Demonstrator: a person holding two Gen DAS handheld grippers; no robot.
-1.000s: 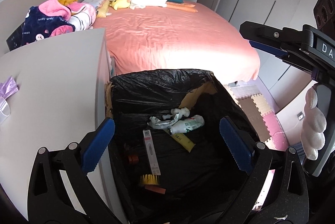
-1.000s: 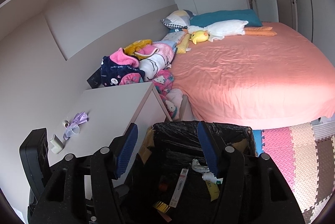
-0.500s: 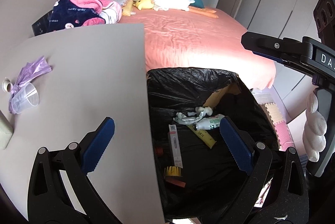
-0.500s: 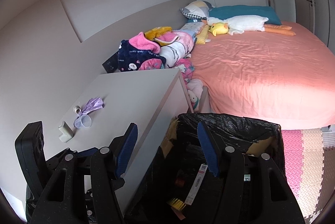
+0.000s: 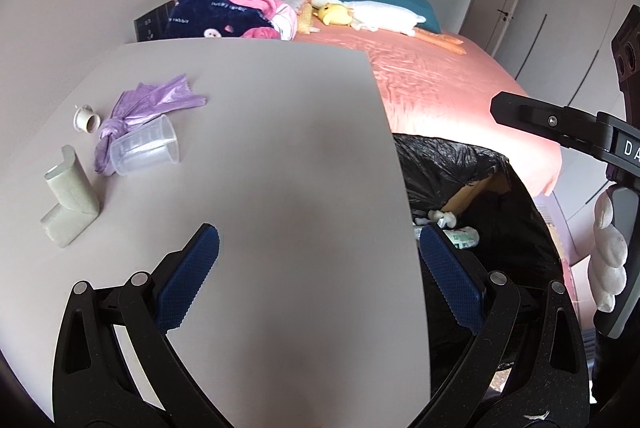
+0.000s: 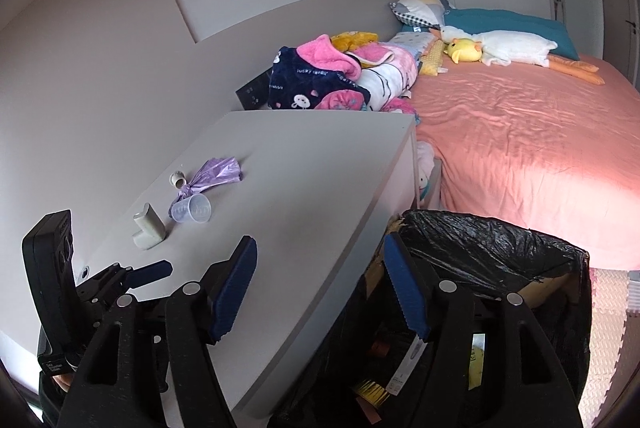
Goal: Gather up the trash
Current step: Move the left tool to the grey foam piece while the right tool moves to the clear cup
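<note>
Over the grey cabinet top (image 5: 288,156) now hangs the left gripper (image 5: 316,260), jaws spread and empty; a second ago it hung over the black trash bag (image 5: 480,188). The right gripper (image 6: 320,284) has also shifted from the bag to the cabinet edge, its jaws opening with nothing between. On the cabinet lie a purple bag (image 5: 148,108), a clear cup (image 5: 146,150) and a small cap (image 5: 86,118), closer than before.
</note>
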